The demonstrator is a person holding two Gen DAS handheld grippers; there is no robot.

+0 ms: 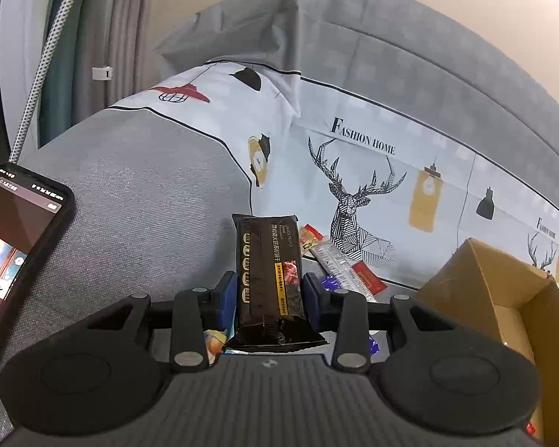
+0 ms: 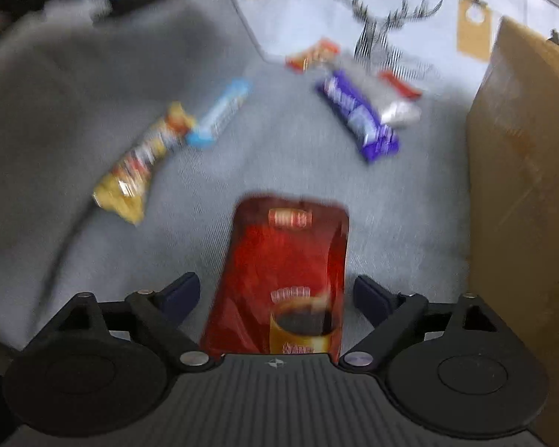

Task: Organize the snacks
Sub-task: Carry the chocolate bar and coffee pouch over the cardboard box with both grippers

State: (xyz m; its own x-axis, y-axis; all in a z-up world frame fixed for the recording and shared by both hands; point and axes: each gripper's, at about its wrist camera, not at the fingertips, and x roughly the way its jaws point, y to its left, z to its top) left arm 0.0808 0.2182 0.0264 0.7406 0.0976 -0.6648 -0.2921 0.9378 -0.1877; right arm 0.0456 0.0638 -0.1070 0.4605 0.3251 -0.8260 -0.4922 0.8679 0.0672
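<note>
My left gripper [image 1: 270,290] is shut on a black snack packet [image 1: 268,275] and holds it upright above the grey bed cover. A cardboard box [image 1: 503,298] stands open to its right. My right gripper [image 2: 275,294] is open, its fingers [image 2: 179,292] wide on either side of a red coffee sachet [image 2: 283,279] that lies between them; the view is blurred. Ahead on the cover lie a yellow packet [image 2: 138,167], a light blue bar [image 2: 221,111], a purple bar [image 2: 357,115], a silver packet [image 2: 398,111] and an orange packet [image 2: 313,56].
The box's brown wall [image 2: 521,186] rises close on the right of my right gripper. A phone [image 1: 15,242] with a lit screen sits at the left. A deer-print pillow [image 1: 354,171] and a grey headboard [image 1: 391,37] lie behind the snacks.
</note>
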